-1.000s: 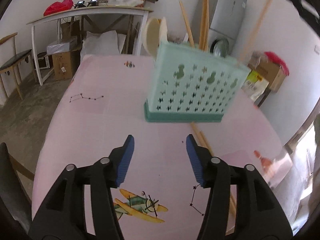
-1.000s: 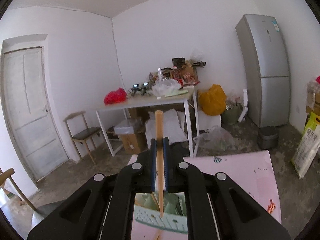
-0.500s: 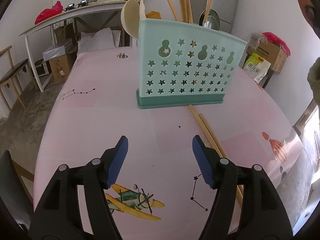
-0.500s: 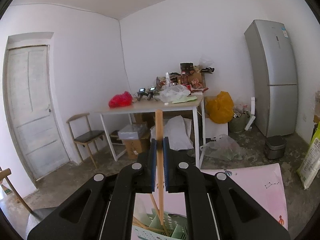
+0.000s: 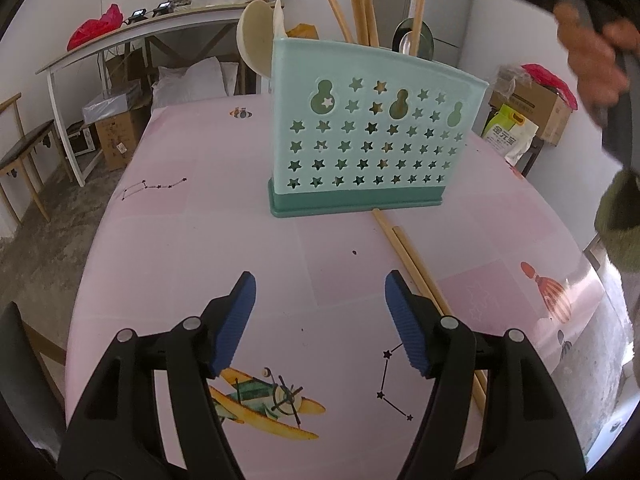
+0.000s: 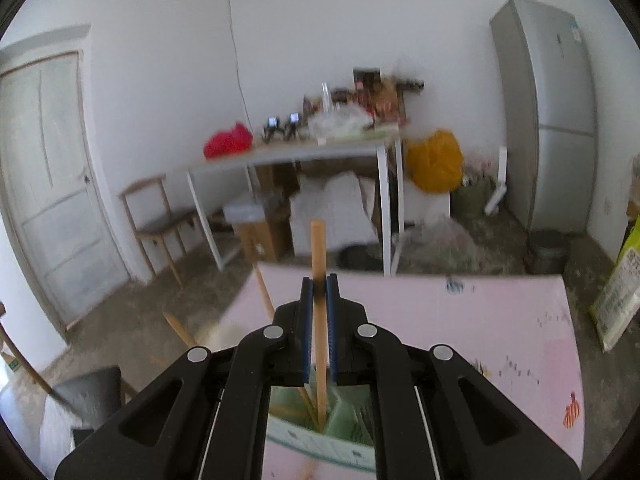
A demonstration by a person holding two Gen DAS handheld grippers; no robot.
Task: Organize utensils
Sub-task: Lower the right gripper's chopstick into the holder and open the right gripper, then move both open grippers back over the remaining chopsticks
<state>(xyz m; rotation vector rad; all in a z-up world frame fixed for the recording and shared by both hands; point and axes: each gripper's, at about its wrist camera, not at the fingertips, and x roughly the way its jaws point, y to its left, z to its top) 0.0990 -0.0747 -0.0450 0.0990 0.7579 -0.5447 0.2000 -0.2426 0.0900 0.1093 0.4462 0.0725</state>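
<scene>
Closest to me, my left gripper [image 5: 320, 320] hangs tilted down over the pink table [image 5: 160, 248], its blue pads well apart with nothing between them; the jaws have just been opening wider. Under it I see only the printed tablecloth, an aeroplane drawing just below the left pad. A little farther on, two loose chopsticks [image 5: 416, 268] lie flat on the cloth, running from beside my right pad up to the base of the utensil holder [image 5: 372, 136].

The holder, mint green with star cut-outs, stands upright mid-table. It already carries several chopsticks, a pale ladle at its left end and a dark spoon-like piece at the right.

My right gripper [image 6: 319, 312] points gently downward above that holder, pads clamped on a single chopstick [image 6: 319, 264] held upright, its lower end inside one of the compartments. From the left wrist view, the person's right hand [image 5: 592, 60] shows at the upper right, wrapped round the gripper handle, blurred.

Beyond stand a cluttered white desk [image 6: 288, 156] and a grey fridge [image 6: 548, 112].
</scene>
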